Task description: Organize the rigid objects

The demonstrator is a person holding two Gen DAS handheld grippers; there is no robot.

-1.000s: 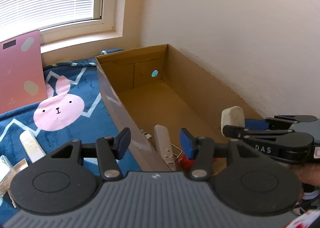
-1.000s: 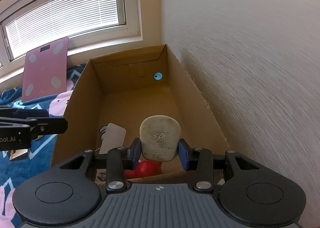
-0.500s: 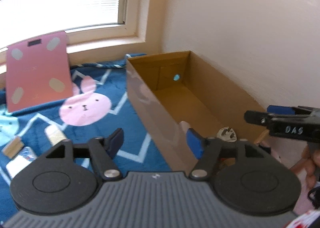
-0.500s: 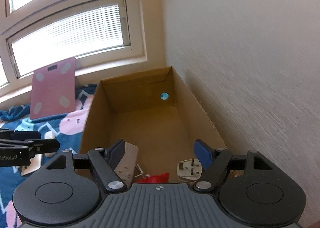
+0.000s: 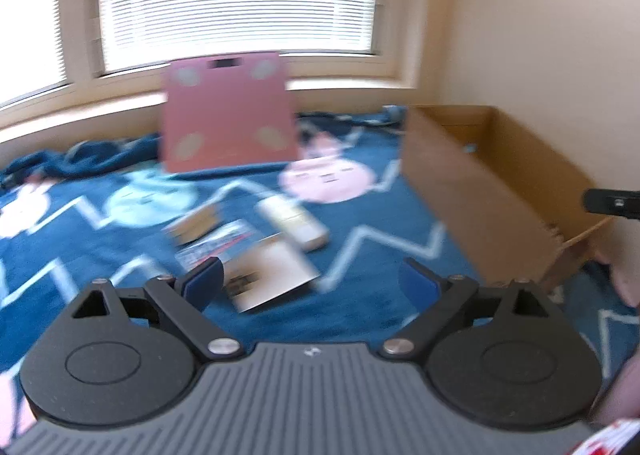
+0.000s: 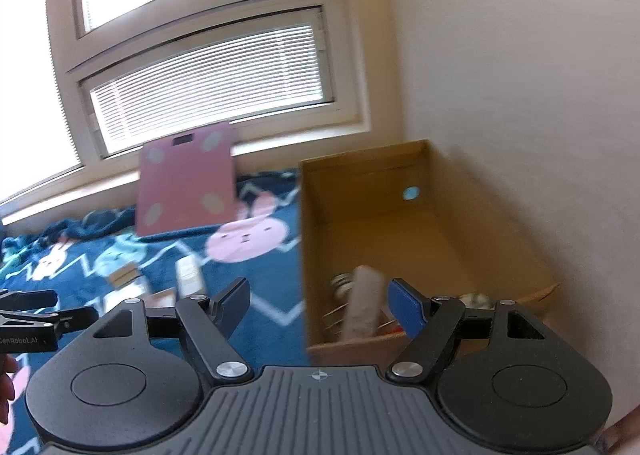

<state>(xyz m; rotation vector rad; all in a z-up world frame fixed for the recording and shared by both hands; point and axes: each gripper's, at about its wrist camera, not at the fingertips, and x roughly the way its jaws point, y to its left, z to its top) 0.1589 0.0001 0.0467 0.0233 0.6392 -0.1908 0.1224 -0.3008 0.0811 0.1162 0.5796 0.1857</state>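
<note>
A brown cardboard box [image 5: 460,183] stands against the wall on a blue bunny blanket [image 5: 360,191]; it also shows in the right wrist view [image 6: 320,239]. Inside it lie a white remote [image 6: 364,307] and a white plug [image 6: 474,299]. Several loose items lie on the blanket: a cream bar [image 5: 292,221], a flat card [image 5: 272,271], a small brown box [image 5: 196,223]. My left gripper [image 5: 312,279] is open and empty above these items. My right gripper [image 6: 320,301] is open and empty over the box's near left wall.
A pink bathroom scale [image 5: 228,115] leans against the window sill at the back. The wall [image 6: 520,95] runs along the box's right side. The view is motion-blurred.
My right gripper opened and let the white plug drop into the box, then drew back. My left gripper swung left, away from the box and over the loose items on the blanket.
</note>
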